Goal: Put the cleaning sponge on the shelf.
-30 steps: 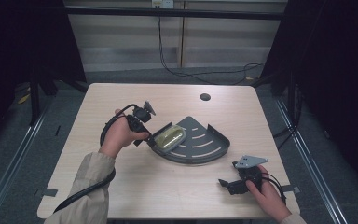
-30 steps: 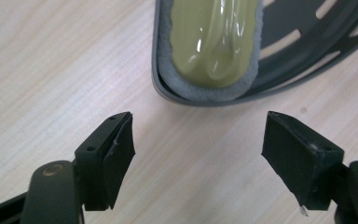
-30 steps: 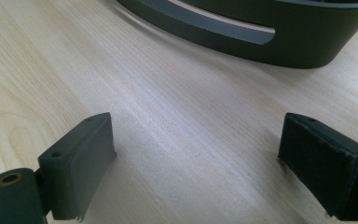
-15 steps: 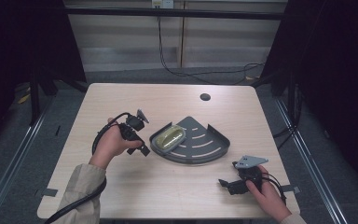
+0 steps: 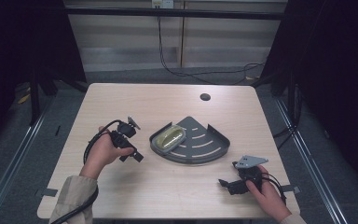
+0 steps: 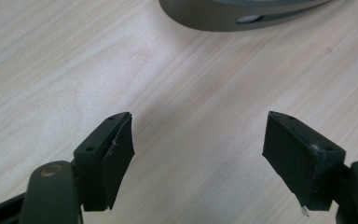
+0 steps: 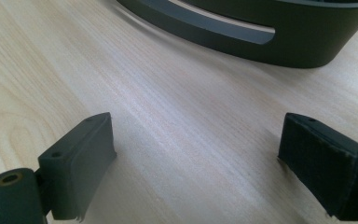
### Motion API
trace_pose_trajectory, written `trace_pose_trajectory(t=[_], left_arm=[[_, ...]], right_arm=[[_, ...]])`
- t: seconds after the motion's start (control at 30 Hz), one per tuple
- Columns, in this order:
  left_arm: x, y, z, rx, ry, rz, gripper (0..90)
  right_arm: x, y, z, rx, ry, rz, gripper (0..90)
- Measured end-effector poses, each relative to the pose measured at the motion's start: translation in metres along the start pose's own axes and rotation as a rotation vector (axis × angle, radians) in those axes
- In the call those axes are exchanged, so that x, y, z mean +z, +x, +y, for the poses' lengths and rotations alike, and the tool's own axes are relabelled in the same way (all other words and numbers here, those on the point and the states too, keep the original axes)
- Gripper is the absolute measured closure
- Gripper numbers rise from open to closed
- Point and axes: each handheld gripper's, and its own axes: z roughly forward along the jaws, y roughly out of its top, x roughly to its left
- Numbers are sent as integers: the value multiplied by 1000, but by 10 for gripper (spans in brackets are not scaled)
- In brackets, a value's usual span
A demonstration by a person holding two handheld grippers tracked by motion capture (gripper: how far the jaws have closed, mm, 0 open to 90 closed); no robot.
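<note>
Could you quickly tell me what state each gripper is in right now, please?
Left gripper: open, holding nothing, over bare table.
Right gripper: open, holding nothing, near the grey tray.

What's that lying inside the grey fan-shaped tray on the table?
In the grey tray, at its left end, lies one clear oval container with something yellowish inside; what that is can't be made out. The rest of the tray floor shows only its slots. Whatever lies under the container is covered.
</note>
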Motion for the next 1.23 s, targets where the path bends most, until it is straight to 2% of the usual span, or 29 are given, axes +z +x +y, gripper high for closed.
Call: trace_pose_trajectory(t=[0.57, 0.8, 0.87, 1.13, 1.23], left_arm=[[6, 6, -31, -36, -15, 1, 240], [5, 8, -40, -36, -32, 0, 240], [5, 8, -43, -46, -48, 0, 240], [6, 12, -51, -60, -63, 0, 240], [6, 13, -52, -57, -55, -2, 240]], right_arm=[[0, 0, 0, 0, 0, 0, 96], [0, 0, 0, 1, 0, 0, 96], [0, 0, 0, 0, -1, 0, 96], [0, 0, 0, 1, 0, 0, 96], [0, 0, 0, 1, 0, 0, 96]])
